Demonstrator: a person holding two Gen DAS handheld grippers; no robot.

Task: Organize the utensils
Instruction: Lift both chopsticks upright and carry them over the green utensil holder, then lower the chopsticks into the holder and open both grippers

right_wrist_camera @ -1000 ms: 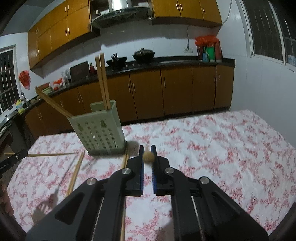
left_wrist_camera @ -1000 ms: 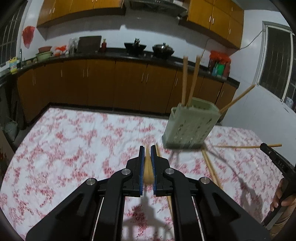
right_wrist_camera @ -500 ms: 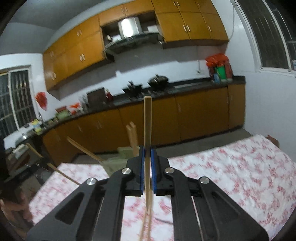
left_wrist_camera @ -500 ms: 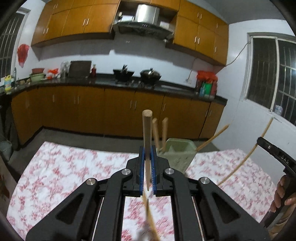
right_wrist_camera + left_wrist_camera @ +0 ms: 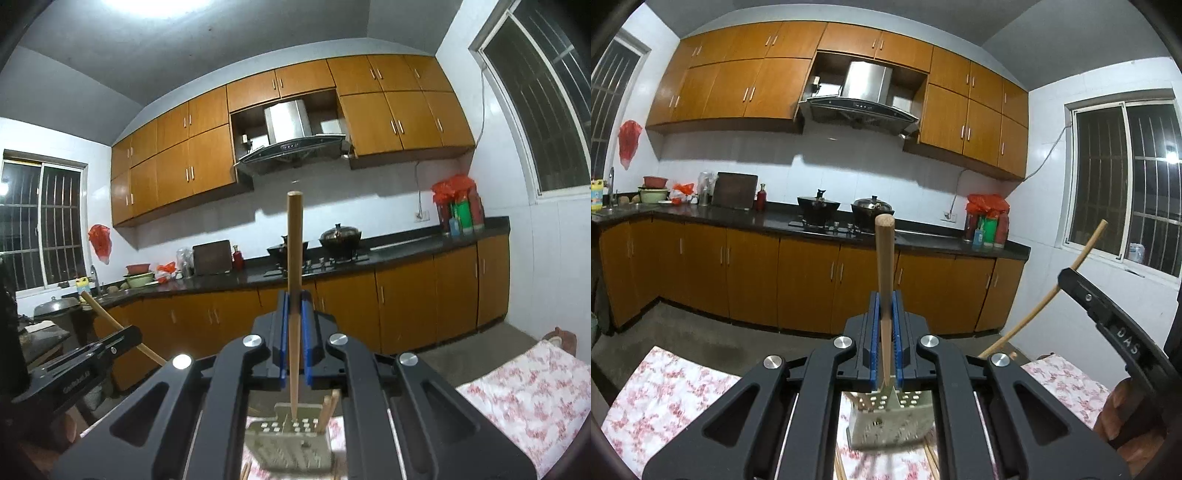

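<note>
My left gripper (image 5: pixel 885 300) is shut on a wooden chopstick (image 5: pixel 884 251) that stands upright between the blue pads. Its lower tip hangs just above the pale green perforated holder (image 5: pixel 890 421) on the table. In the right wrist view my right gripper (image 5: pixel 294 300) is likewise shut on an upright chopstick (image 5: pixel 294 240), tip over the same holder (image 5: pixel 291 443), which has two chopsticks (image 5: pixel 327 410) in it. Each gripper also shows at the edge of the other's view, the right gripper (image 5: pixel 1108 317) and the left gripper (image 5: pixel 92 354), each with its stick slanting.
The table wears a red-flowered cloth (image 5: pixel 517 391). Loose chopsticks (image 5: pixel 932 461) lie beside the holder's base. A hand (image 5: pixel 1119 410) grips the right tool. Beyond the table run a dark counter (image 5: pixel 738 216) with pots and wooden cabinets.
Both grippers have risen and tipped up towards level, lifting their chopsticks off the table. The sticks now stand upright above the holder, which has dropped low in both views.
</note>
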